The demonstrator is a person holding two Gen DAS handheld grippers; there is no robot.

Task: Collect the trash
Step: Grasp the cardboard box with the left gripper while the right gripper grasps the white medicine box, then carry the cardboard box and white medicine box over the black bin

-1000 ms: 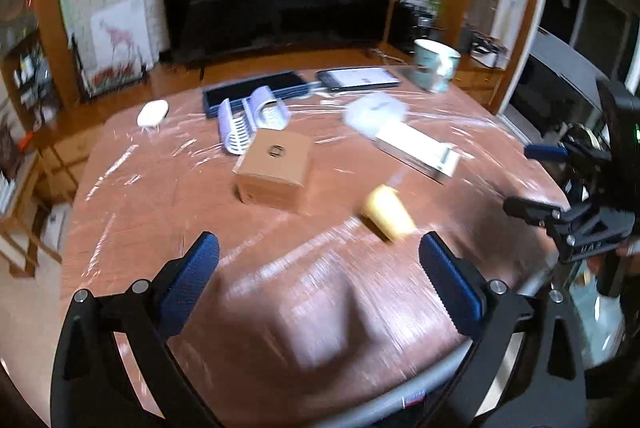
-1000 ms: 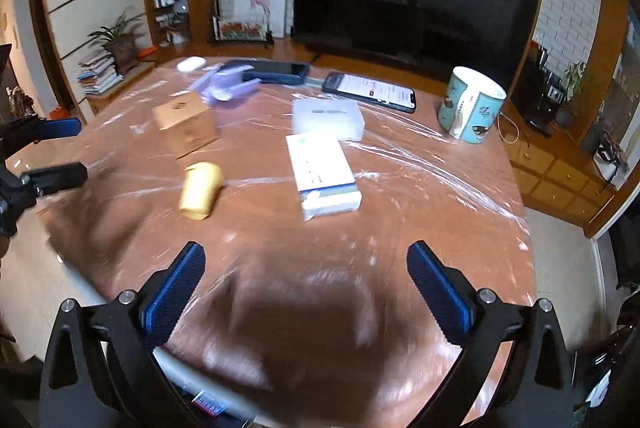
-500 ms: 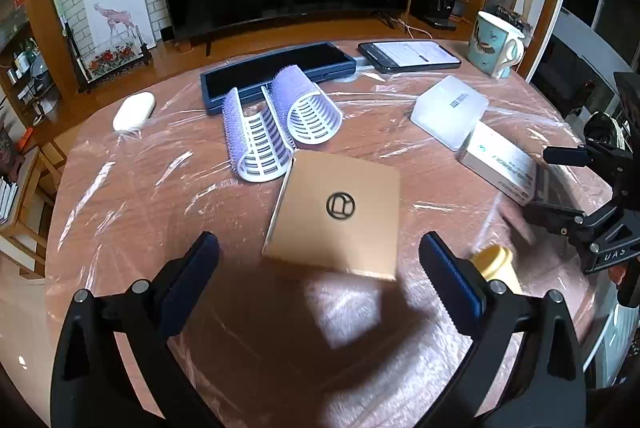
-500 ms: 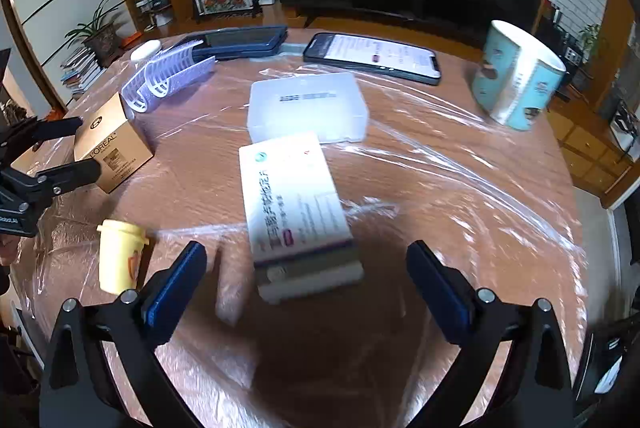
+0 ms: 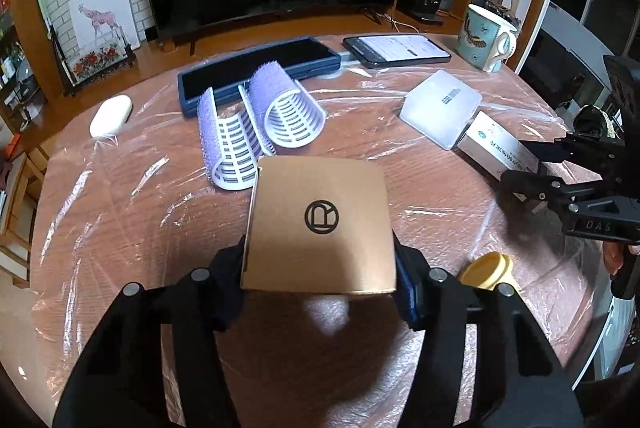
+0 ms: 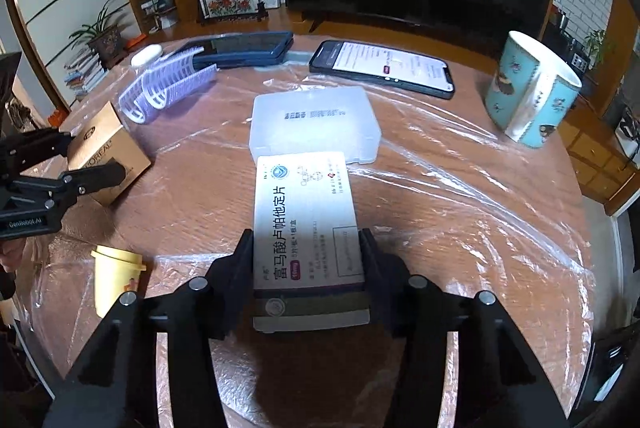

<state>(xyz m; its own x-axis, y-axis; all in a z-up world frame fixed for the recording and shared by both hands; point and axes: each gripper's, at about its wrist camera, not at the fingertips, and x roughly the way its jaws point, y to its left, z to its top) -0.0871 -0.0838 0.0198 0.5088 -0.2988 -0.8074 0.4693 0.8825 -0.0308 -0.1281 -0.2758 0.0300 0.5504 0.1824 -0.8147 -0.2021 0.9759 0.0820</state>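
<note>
A brown cardboard box (image 5: 320,216) sits on the film-covered round table (image 5: 140,228). My left gripper (image 5: 320,256) has one finger against each side of it, and its jaws are closing on it. A white medicine box (image 6: 304,212) lies lengthwise between the fingers of my right gripper (image 6: 307,244). Those jaws are closing too, with the pads pressed to its long sides. A small yellow cup (image 6: 114,276) lies on its side between the two grippers. In the right wrist view the left gripper (image 6: 94,154) shows at the far left, clamped on the brown box (image 6: 108,156).
Behind the boxes are purple hair rollers (image 5: 256,120), a translucent plastic case (image 6: 312,124), a dark tablet (image 5: 256,72), a lit phone (image 6: 384,66), a white oval object (image 5: 110,114) and a teal mug (image 6: 532,88). A television stands beyond the table.
Both grippers moved forward and down over the table. Half a second ago their jaws stood wide around the boxes. Now each has closed against its box.
</note>
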